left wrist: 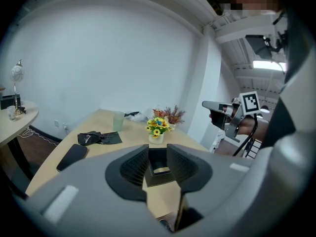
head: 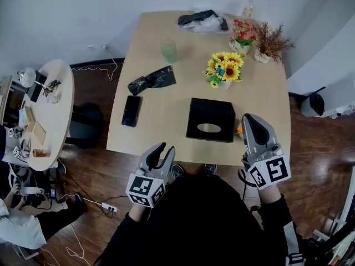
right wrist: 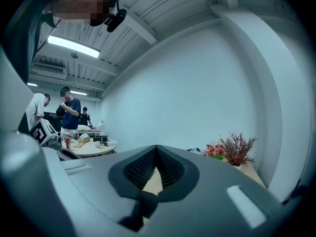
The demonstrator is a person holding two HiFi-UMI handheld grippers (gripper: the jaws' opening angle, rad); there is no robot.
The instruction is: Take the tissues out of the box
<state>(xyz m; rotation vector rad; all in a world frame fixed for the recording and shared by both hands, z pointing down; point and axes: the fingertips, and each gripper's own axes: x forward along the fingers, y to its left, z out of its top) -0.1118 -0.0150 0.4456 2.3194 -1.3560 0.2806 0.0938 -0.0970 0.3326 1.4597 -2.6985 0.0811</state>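
The black tissue box lies flat near the table's front edge, and its oval slot shows pale. No tissue stands out of it. My left gripper hovers at the front edge, left of the box and apart from it, with its jaws open. In the left gripper view the box shows through the gap of that gripper. My right gripper is just right of the box, shut with nothing between its fingers. Its closed jaws point over the table toward the wall.
On the wooden table lie a phone, a crumpled black bag, a green cup, a sunflower vase, red flowers, a dried plant and bags. A round side table stands left.
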